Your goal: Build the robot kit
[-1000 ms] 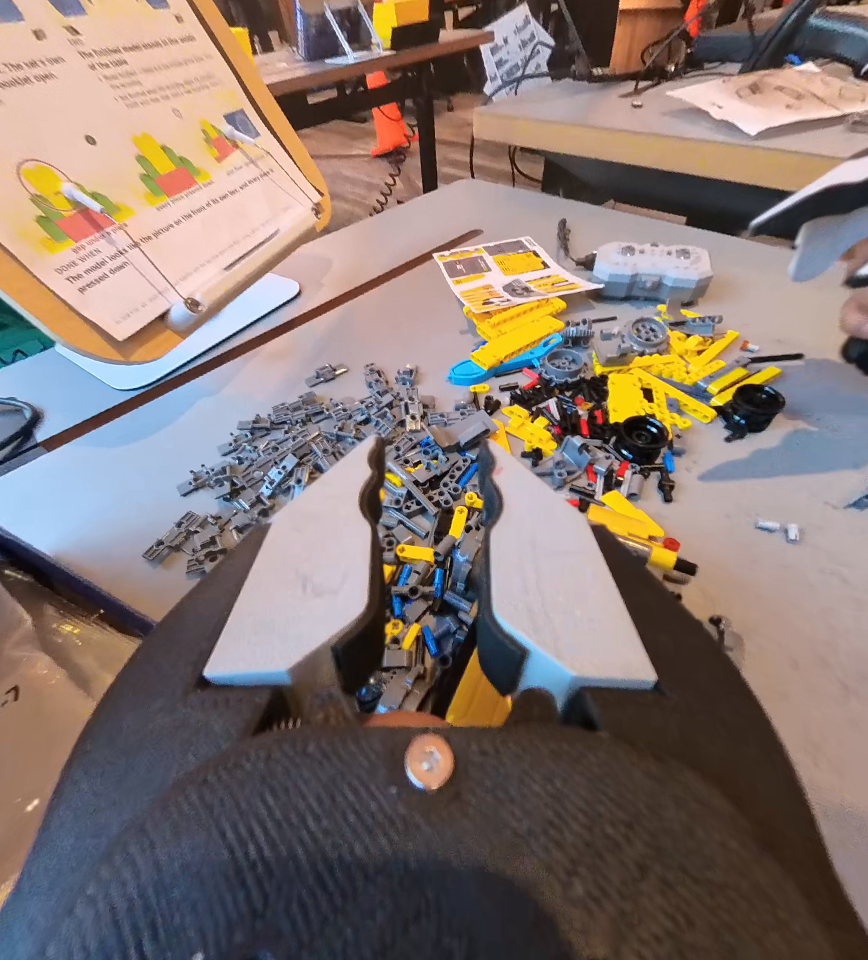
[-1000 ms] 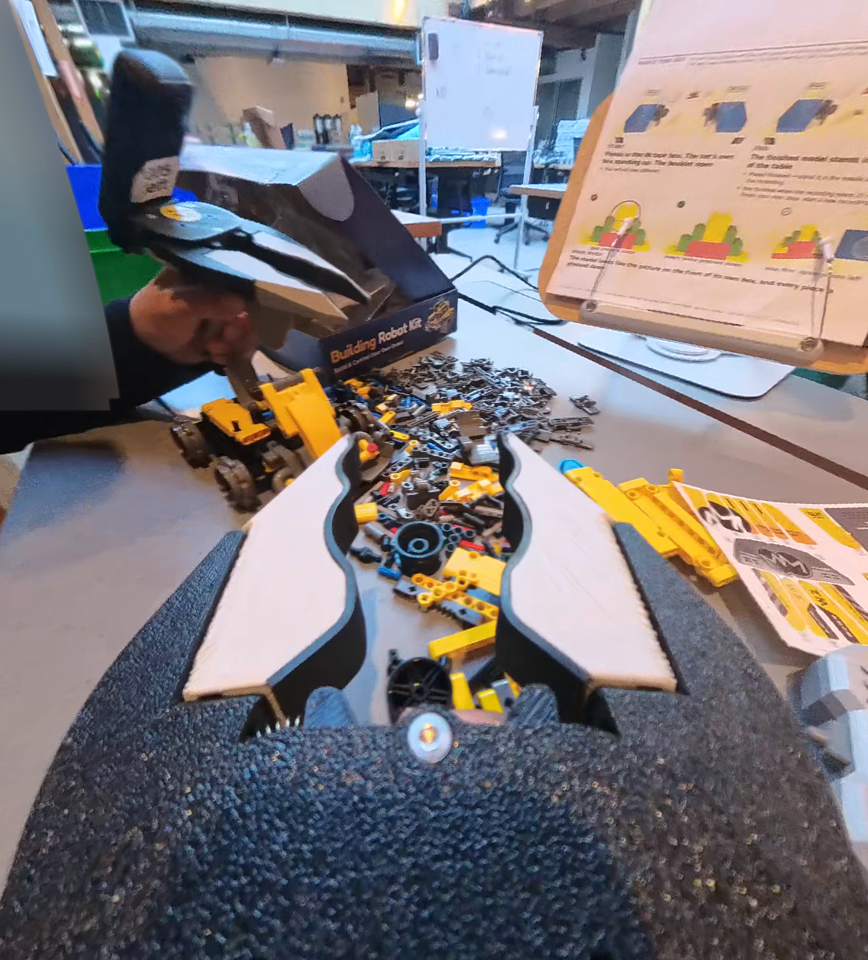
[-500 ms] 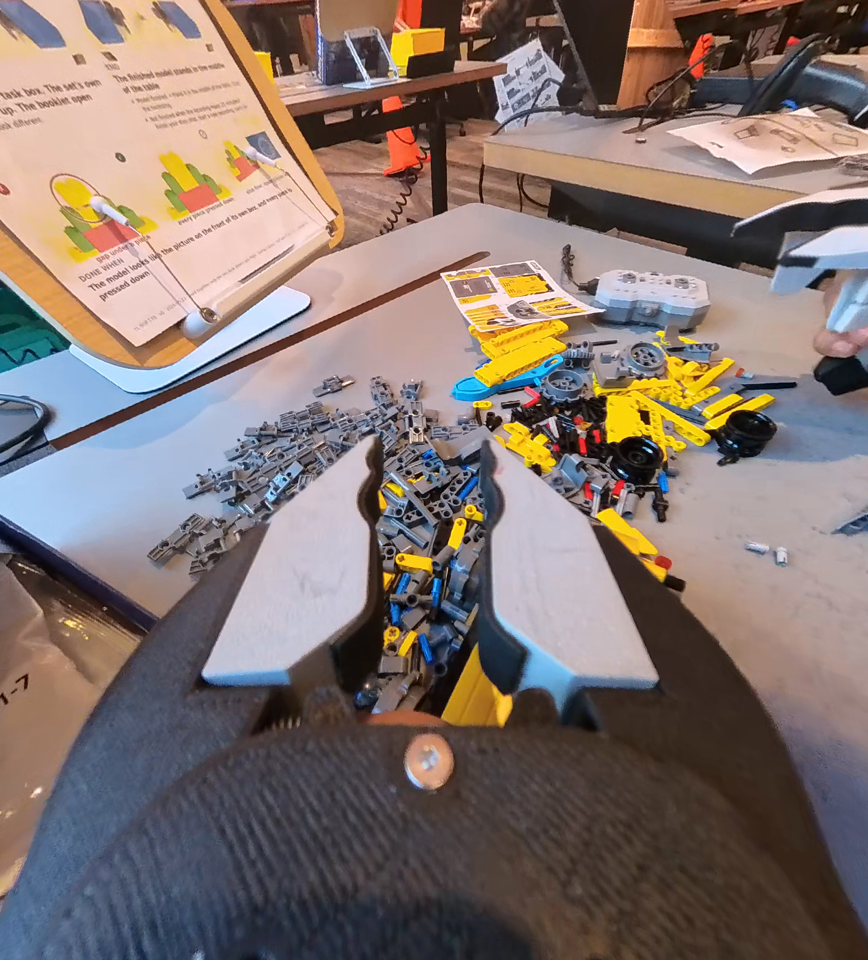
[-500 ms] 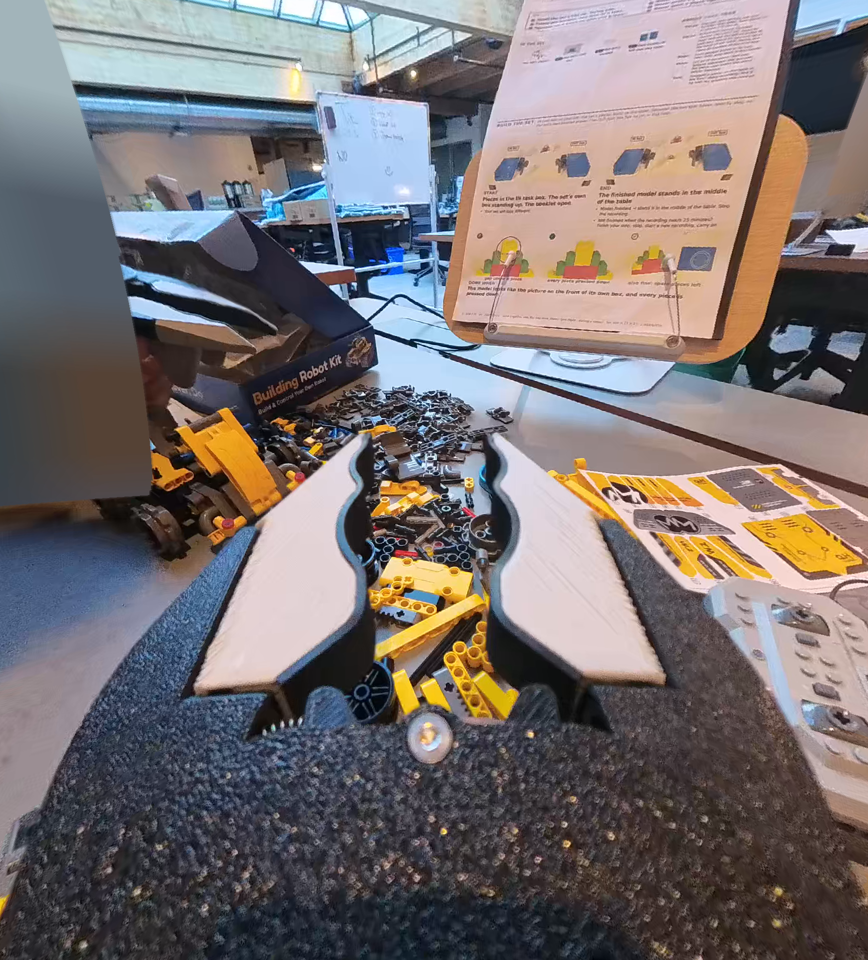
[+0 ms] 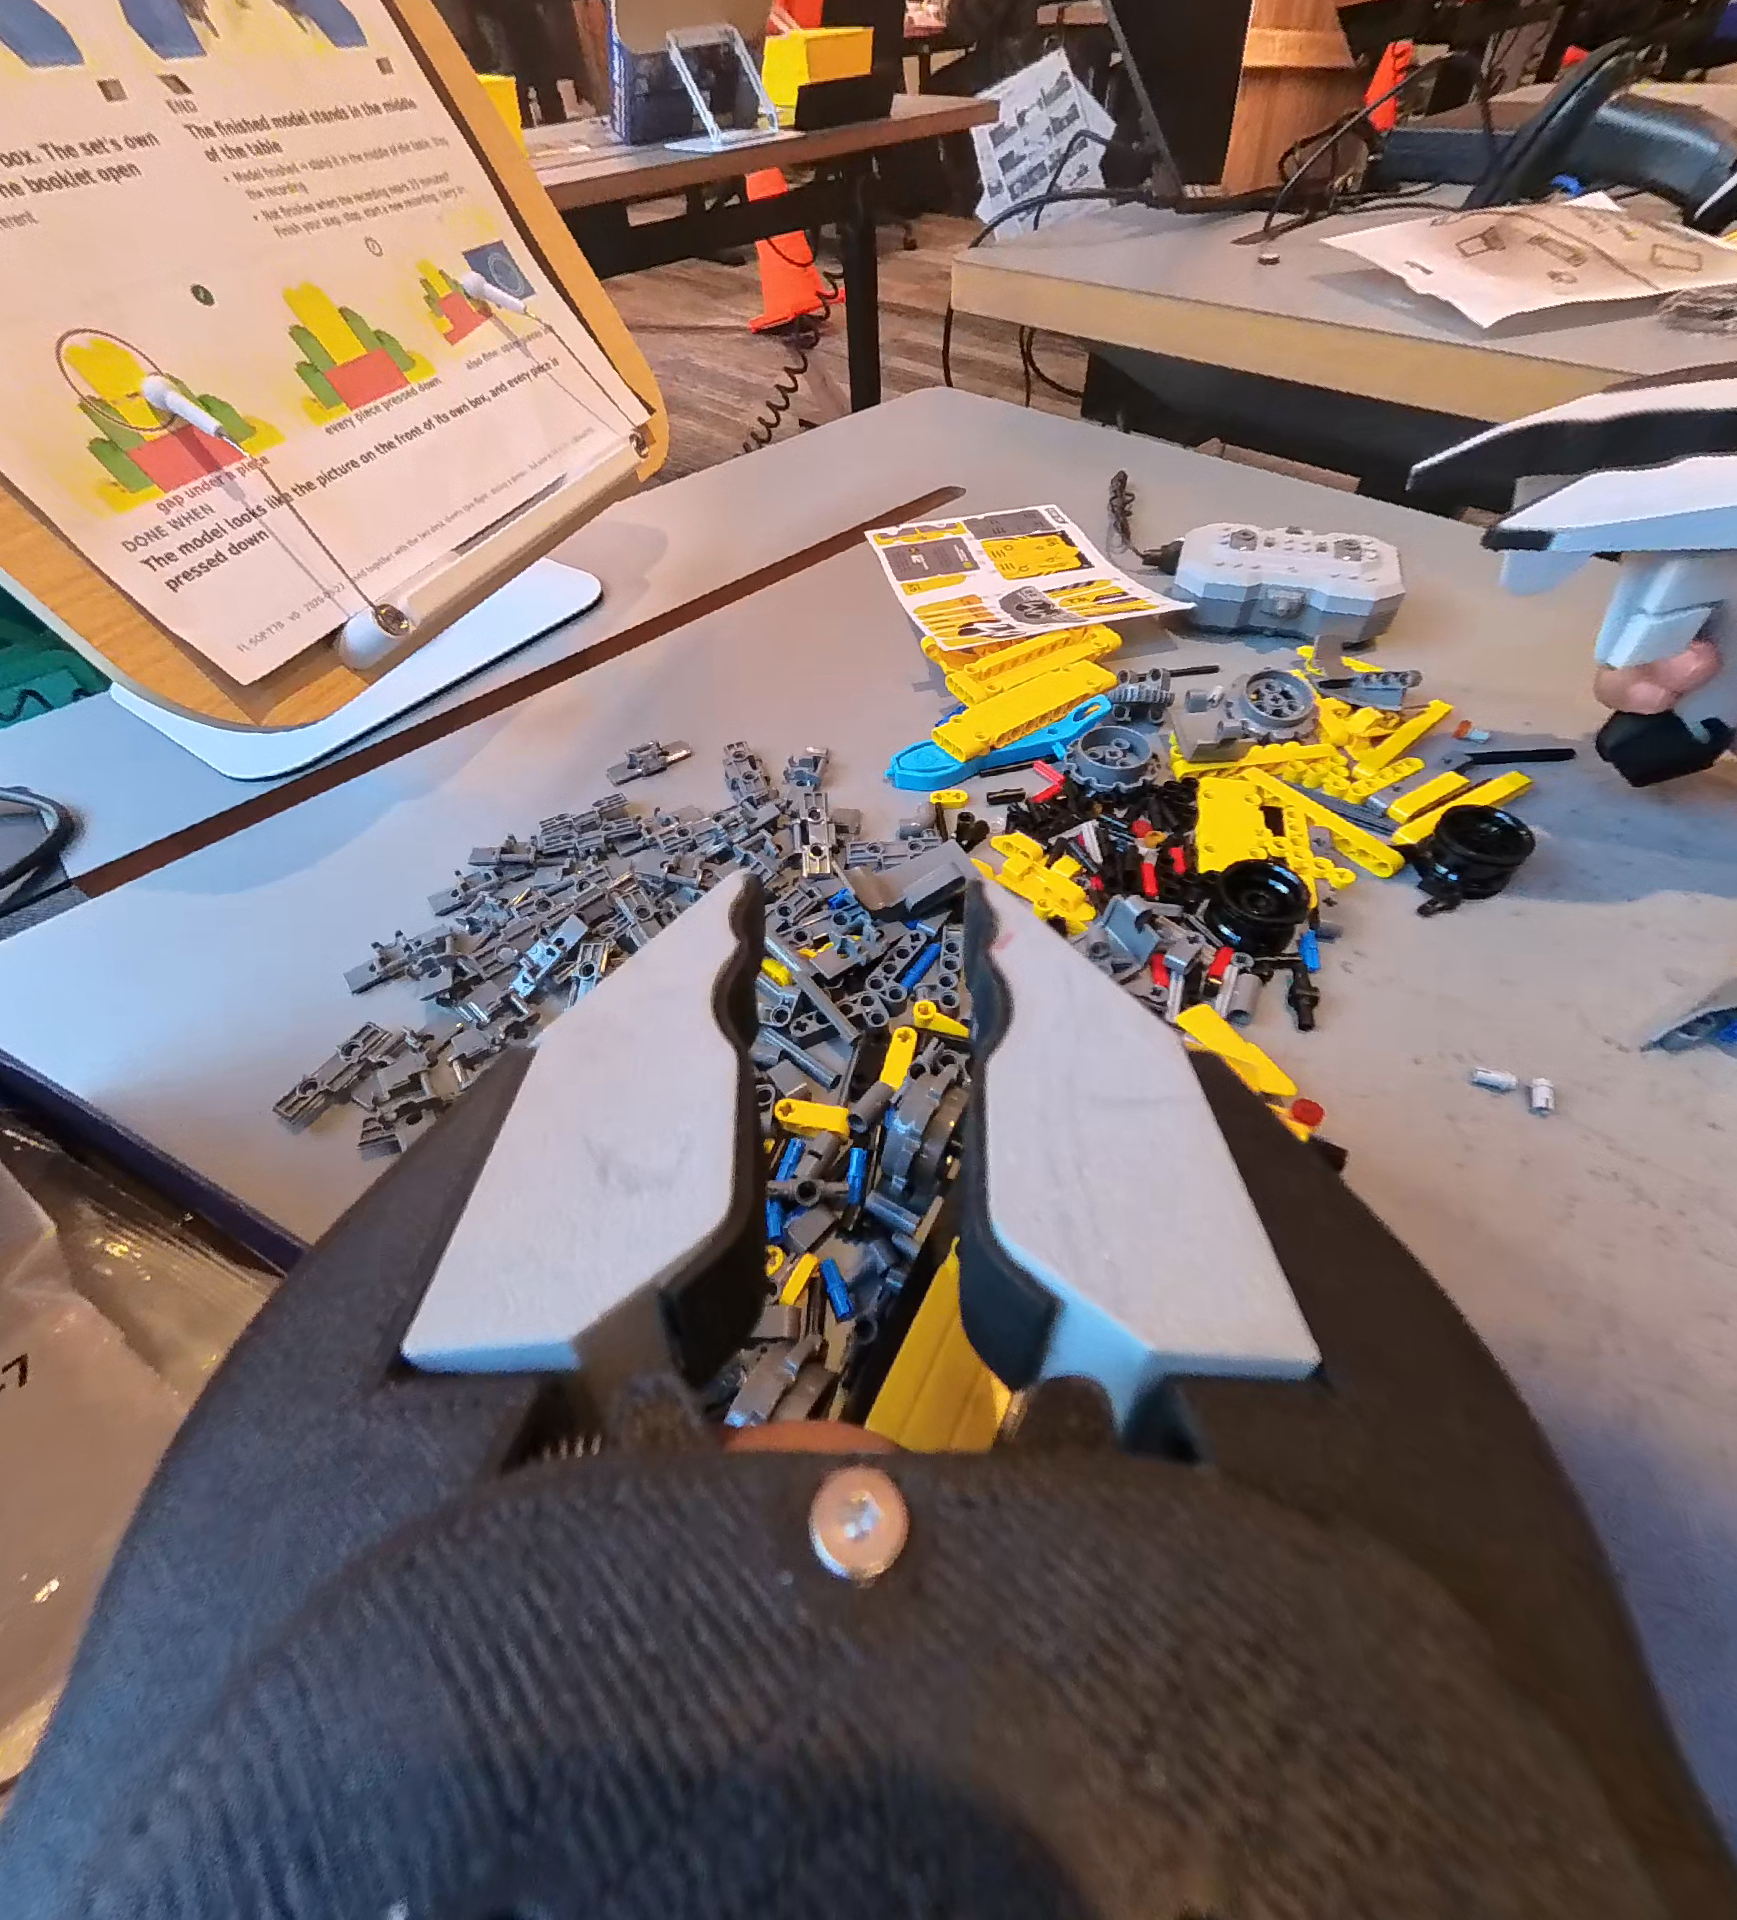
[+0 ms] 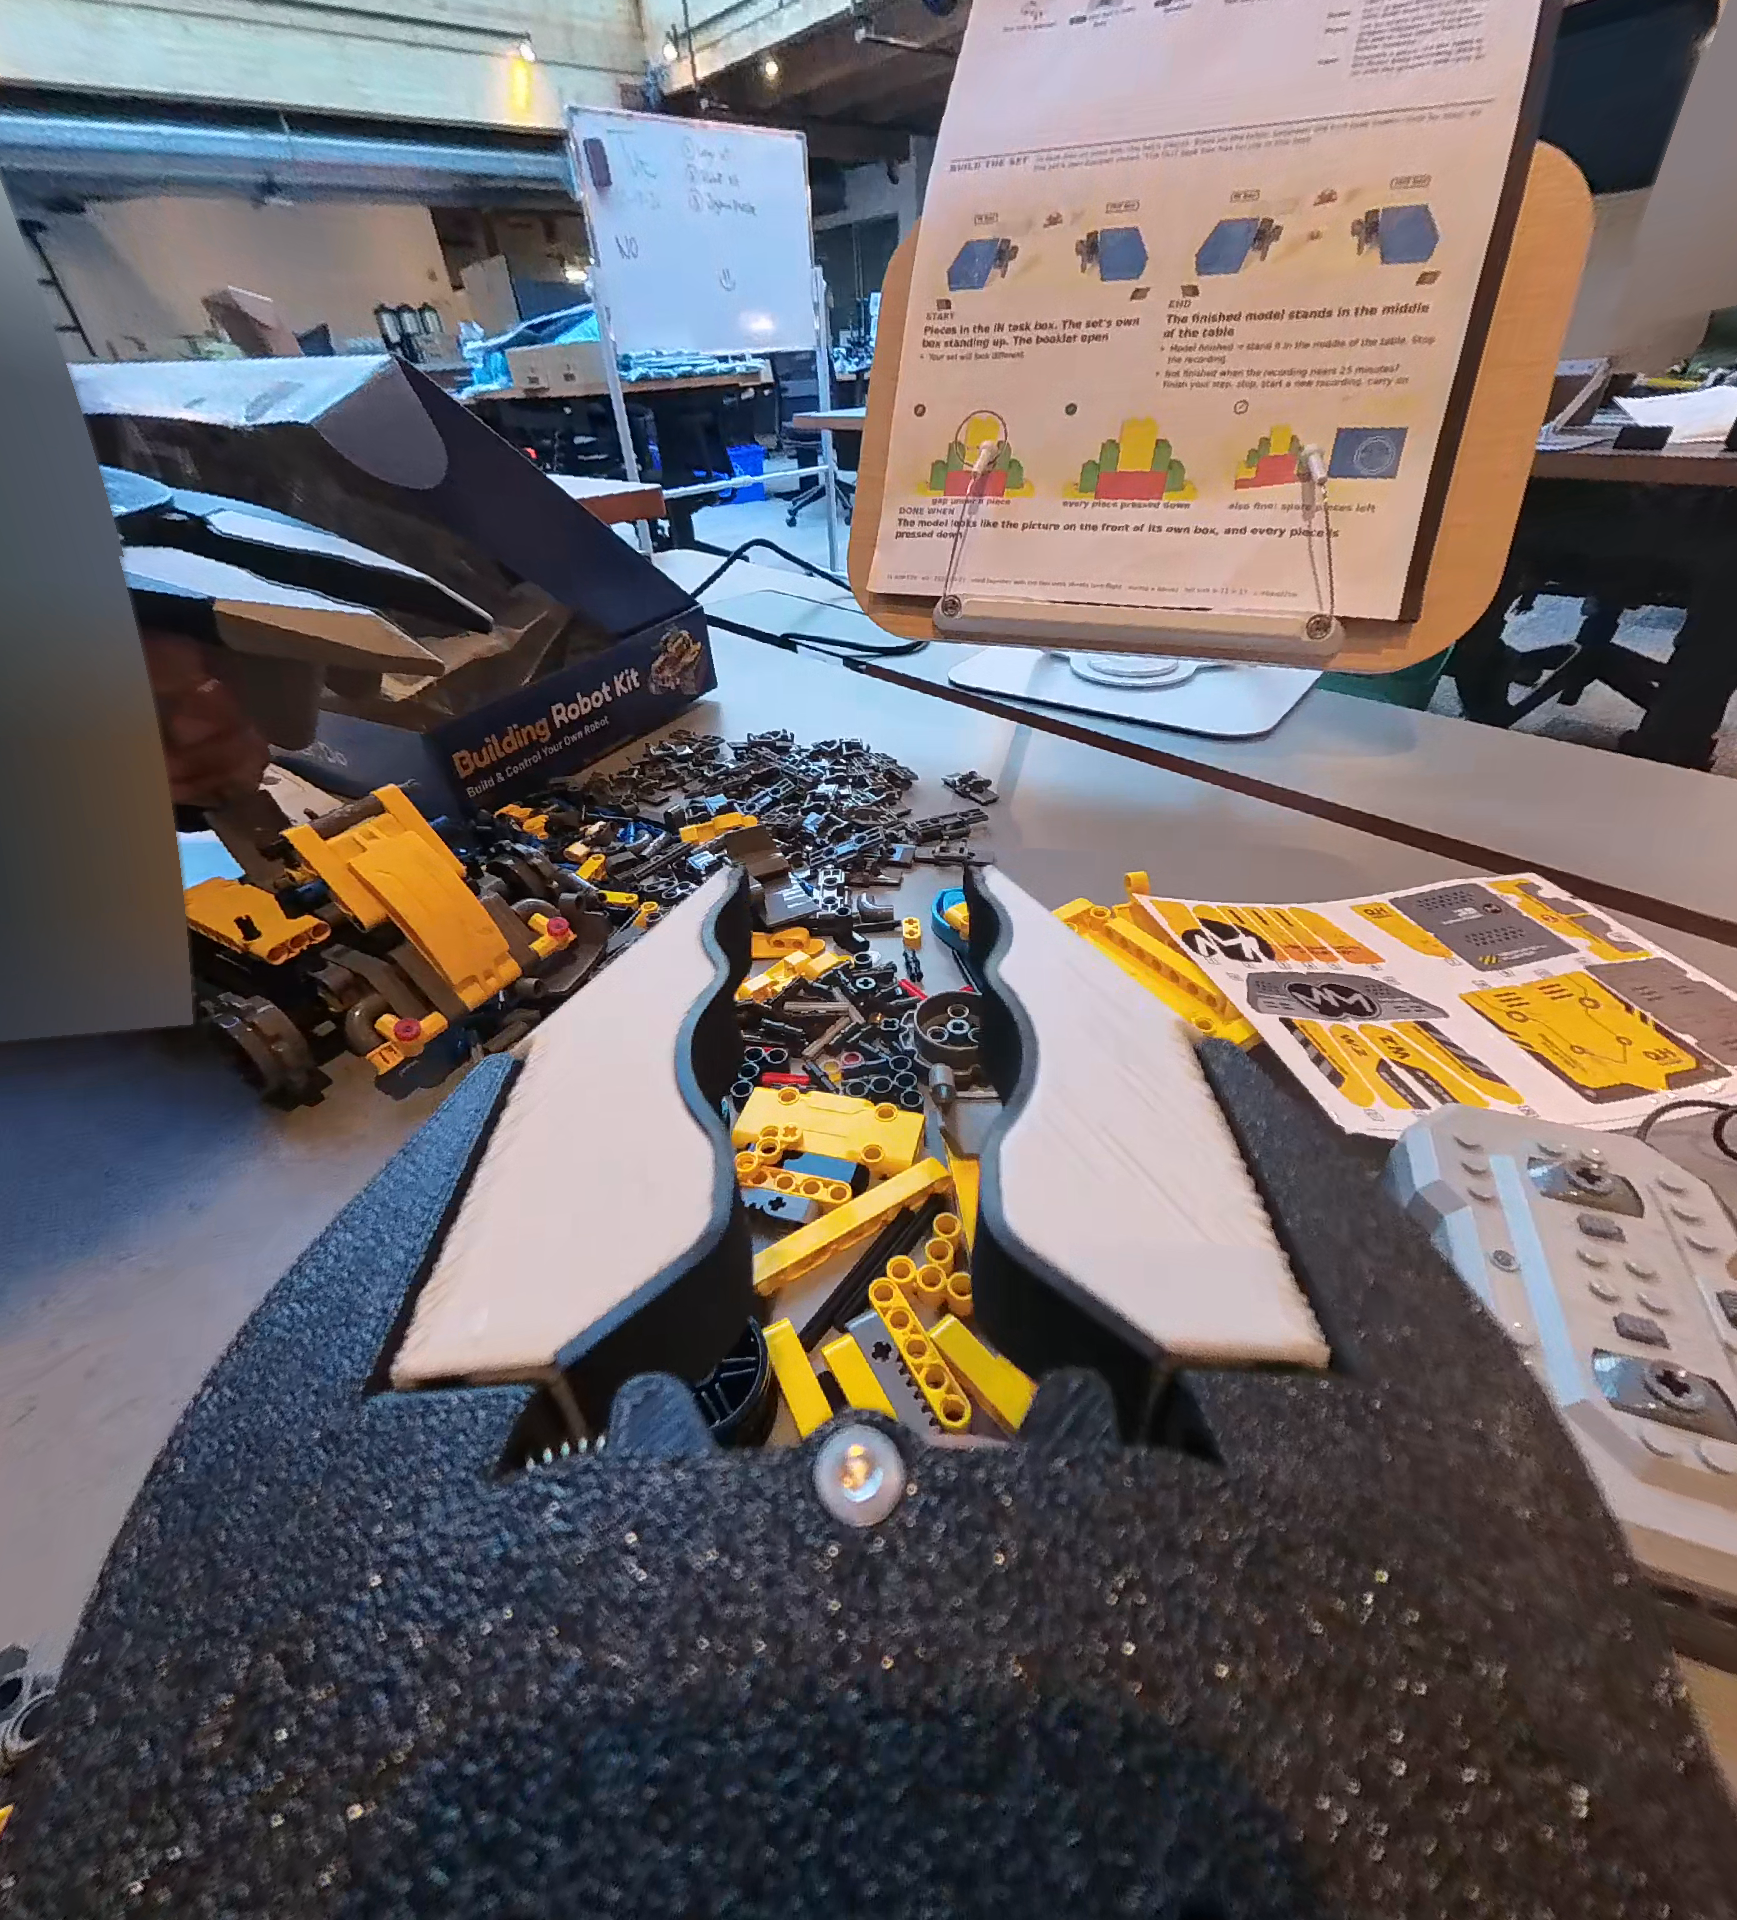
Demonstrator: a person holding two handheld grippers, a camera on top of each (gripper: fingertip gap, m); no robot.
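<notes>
I hold the left gripper [image 5: 859, 914] above the heap of small grey, blue and yellow building pieces [image 5: 843, 1049] on the grey table [image 5: 1570, 1299]; its jaws stand spread with a narrow gap and pinch nothing. The right gripper [image 6: 853, 914] hangs low over the yellow beams and black pins [image 6: 843, 1143], jaws likewise parted and empty, with the grey controller [image 6: 1622, 1309] just beside its right finger and the sticker sheet [image 6: 1466, 997] beyond. The partly built yellow vehicle [image 6: 376, 945] sits near the dark kit box [image 6: 552, 717], at the left of the right wrist view. The instruction board on its stand [image 6: 1196, 343] stands well behind. Risk, in my judgement: the pieces lie tangled and overlapping, so a descending finger could scatter them or take two at once. Whether either fingertip touches the heap, I cannot tell from these angles.
</notes>
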